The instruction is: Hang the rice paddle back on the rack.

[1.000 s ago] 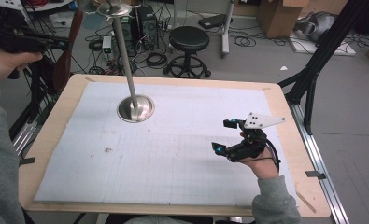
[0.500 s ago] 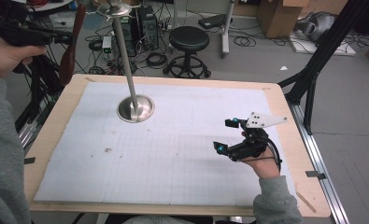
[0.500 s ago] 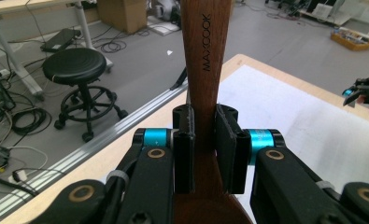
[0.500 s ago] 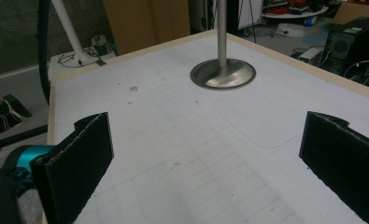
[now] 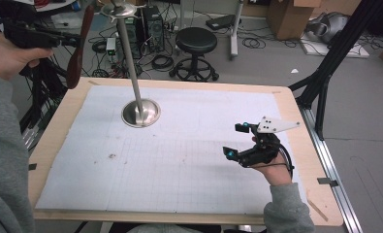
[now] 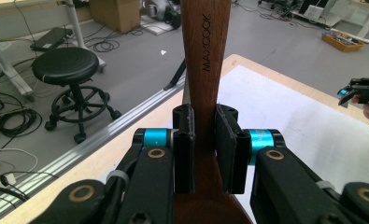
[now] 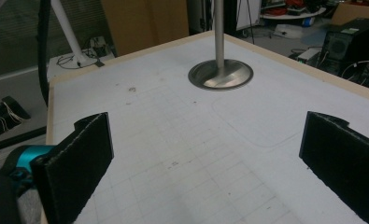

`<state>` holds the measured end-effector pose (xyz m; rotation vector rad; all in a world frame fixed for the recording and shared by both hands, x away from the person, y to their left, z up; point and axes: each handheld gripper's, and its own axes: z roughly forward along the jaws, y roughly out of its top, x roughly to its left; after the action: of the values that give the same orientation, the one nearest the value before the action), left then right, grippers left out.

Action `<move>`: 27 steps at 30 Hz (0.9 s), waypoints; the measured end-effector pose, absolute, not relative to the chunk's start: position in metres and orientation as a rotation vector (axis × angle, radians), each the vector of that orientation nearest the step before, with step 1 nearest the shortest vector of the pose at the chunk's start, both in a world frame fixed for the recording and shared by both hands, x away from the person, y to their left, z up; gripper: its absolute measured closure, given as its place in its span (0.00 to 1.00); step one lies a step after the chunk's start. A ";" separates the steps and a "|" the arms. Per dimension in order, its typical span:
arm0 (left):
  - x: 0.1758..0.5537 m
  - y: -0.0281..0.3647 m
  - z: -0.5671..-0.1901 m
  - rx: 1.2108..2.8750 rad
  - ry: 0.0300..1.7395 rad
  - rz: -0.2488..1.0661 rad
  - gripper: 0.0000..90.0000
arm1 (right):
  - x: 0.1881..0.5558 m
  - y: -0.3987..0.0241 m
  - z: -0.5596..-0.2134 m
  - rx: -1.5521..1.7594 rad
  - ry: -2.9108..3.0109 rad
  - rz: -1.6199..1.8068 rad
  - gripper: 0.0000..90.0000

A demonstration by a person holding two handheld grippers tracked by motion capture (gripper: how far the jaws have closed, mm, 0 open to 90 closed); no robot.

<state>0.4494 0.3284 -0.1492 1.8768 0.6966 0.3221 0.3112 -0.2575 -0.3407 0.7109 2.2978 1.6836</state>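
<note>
My left gripper [image 5: 75, 40] sits in the upper left of the high view, off the table's far left corner; over the last second it has drifted rightward and slightly down, from the frame's very edge toward the stand [image 5: 140, 112]. It is clamped on the spoon [image 5: 78, 53], a dark wooden utensil that hangs blade-down from the jaws in the high view; in the left gripper view the handle [image 6: 205, 60] runs up the middle of the frame between both pads, which press it from either side (brand lettering legible along the wood, so the grip looks square, not skewed).

My right gripper [image 5: 237, 141] rests low over the mat [image 5: 179, 160] in the lower right of the high view, unchanged from a second ago; its jaws stand wide apart with nothing between them, as the right gripper view confirms, pads at lower left and lower right of that frame and bare mat between.

Stand: steel pole on a round base, upper centre of the mat; its top [image 5: 121, 8] reaches the upper edge of the high view, with what looks like a small hook ring there.

Reading: the spoon is in transit toward the stand's top, well apart from it yet; I judge hanging it to be the step in hand, with the approach barely begun.
</note>
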 end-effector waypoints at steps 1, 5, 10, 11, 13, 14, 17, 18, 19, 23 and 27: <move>0.450 0.328 -0.150 1.877 0.695 0.322 0.86 | 0.311 -0.258 -0.341 0.711 2.298 1.684 0.02; 0.452 0.325 -0.151 1.875 0.686 0.320 0.86 | 0.311 -0.258 -0.341 0.708 2.295 1.687 0.02; 0.454 0.323 -0.153 1.869 0.681 0.324 0.86 | 0.312 -0.259 -0.341 0.711 2.296 1.683 0.02; 0.454 0.323 -0.153 1.871 0.680 0.326 0.86 | 0.312 -0.259 -0.341 0.712 2.297 1.684 0.01; 0.455 0.322 -0.154 1.865 0.681 0.321 0.86 | 0.312 -0.259 -0.341 0.709 2.294 1.686 0.02; 0.455 0.322 -0.155 1.864 0.681 0.322 0.86 | 0.312 -0.260 -0.341 0.709 2.291 1.686 0.02; 0.456 0.322 -0.157 1.863 0.680 0.318 0.86 | 0.312 -0.260 -0.341 0.716 2.291 1.688 0.02; 0.457 0.321 -0.157 1.861 0.683 0.316 0.86 | 0.312 -0.260 -0.341 0.715 2.291 1.688 0.02; 0.457 0.320 -0.158 1.861 0.684 0.314 0.86 | 0.311 -0.260 -0.341 0.714 2.291 1.689 0.01; 0.458 0.317 -0.159 1.862 0.677 0.311 0.86 | 0.311 -0.260 -0.341 0.710 2.292 1.690 0.02; 0.461 0.314 -0.161 1.864 0.677 0.310 0.86 | 0.311 -0.260 -0.340 0.712 2.290 1.688 0.02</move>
<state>0.4606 0.3145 -0.1608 1.8645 0.6767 0.3102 0.3113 -0.2605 -0.3405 0.7115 2.2902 1.6884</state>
